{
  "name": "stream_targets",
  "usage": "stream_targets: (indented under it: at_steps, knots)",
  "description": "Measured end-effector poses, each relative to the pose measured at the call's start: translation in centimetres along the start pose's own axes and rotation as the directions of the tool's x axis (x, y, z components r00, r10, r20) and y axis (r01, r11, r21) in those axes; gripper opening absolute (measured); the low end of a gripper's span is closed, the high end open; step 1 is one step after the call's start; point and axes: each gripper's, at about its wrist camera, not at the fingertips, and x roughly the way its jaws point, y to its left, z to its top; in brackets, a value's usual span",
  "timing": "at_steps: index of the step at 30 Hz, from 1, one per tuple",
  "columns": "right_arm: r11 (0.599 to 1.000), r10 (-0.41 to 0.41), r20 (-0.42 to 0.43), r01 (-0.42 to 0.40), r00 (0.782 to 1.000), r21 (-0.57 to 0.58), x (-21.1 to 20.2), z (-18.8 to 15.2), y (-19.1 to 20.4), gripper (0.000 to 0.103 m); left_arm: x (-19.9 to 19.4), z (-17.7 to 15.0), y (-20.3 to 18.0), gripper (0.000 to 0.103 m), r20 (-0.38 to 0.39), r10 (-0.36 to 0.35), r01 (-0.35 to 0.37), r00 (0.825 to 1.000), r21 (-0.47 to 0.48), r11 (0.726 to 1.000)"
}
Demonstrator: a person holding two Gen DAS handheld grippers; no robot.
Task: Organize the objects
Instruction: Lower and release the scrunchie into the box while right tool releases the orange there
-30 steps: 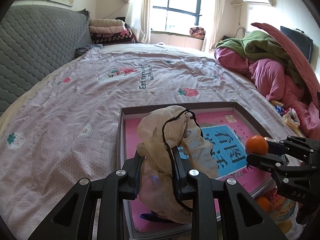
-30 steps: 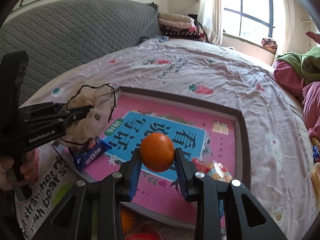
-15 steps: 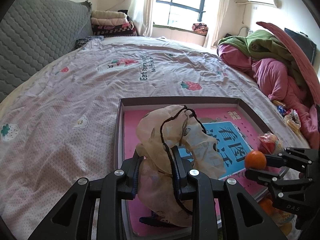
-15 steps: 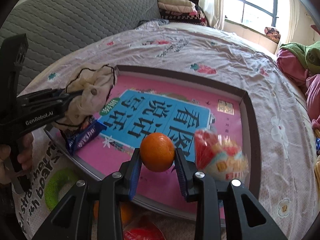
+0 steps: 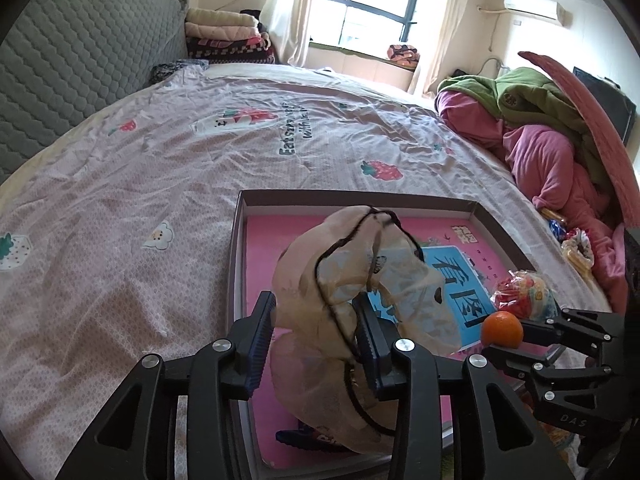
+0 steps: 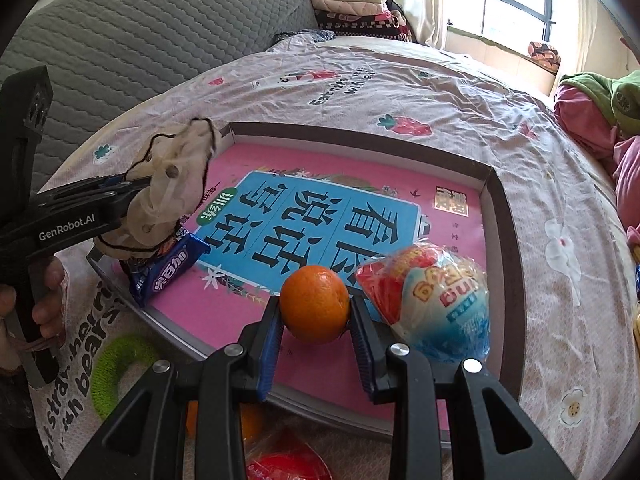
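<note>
Left gripper [image 5: 314, 322] is hovering over the near left corner of the shallow grey-rimmed cardboard box lid with pink printed floor [image 5: 236, 264], which is lying on the pale lilac bedsheet with strawberry prints [image 5: 160, 168]. Its jaws have just been opening: the left pad is now standing clear of the crumpled beige mesh drawstring pouch with black cord [image 5: 352, 280], while the pouch is bulging between the fingers and draping over the right one, lower end sagging toward the pink floor. In the right wrist view the pouch [image 6: 172, 184] is hanging off the left gripper [image 6: 136, 184] tip directly above a blue foil snack packet [image 6: 168, 264] lying in that same corner.

Right gripper [image 6: 316, 316] is clamping a round orange mandarin [image 6: 314, 304] squarely between both blue-ribbed pads, narrow grip, fruit held just above the near edge of the pink floor. Just beside the mandarin, on its right, a clear plastic bag of red and blue candy [image 6: 432, 304] is resting inside the lid. In the left wrist view the mandarin [image 5: 502, 330] is sitting at the tip of the right gripper [image 5: 520, 332], close in front of the candy bag [image 5: 524, 292].

A lime green fuzzy ring [image 6: 116, 372] is lying on the sheet outside the lid's near edge. A person's hand [image 6: 36, 300] is gripping the left gripper handle
</note>
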Motion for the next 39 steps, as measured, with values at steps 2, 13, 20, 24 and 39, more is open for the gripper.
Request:
stream_targets:
  at_steps: [2,13,20,24,39]
  knots:
    - [1.0,0.001,-0.002,-0.001,1.0,0.0,0.0,0.0,-0.1,0.034,0.0,0.0,0.1,0.041,-0.002,0.0,0.0,1.0,-0.003,1.0]
    - [1.0,0.01,-0.004,-0.01,1.0,0.014,-0.3,0.0,-0.1,0.034,0.3,0.3,0.9,0.053,-0.046,0.031,-0.033,0.998,-0.04,0.999]
    - [1.0,0.017,0.002,-0.017,1.0,0.009,-0.6,0.1,0.2,0.034,0.0,0.5,1.0,0.054,-0.089,0.063,-0.067,0.994,-0.046,0.997]
    - [1.0,0.022,0.014,-0.022,1.0,0.006,-0.9,0.2,0.3,0.034,-0.5,0.8,1.1,0.055,-0.098,0.046,-0.052,0.994,-0.058,0.997]
    - [1.0,0.027,0.037,-0.027,0.999,0.006,-1.7,0.4,0.5,0.034,-2.0,1.5,0.7,0.056,-0.059,0.006,-0.01,0.998,-0.075,0.997]
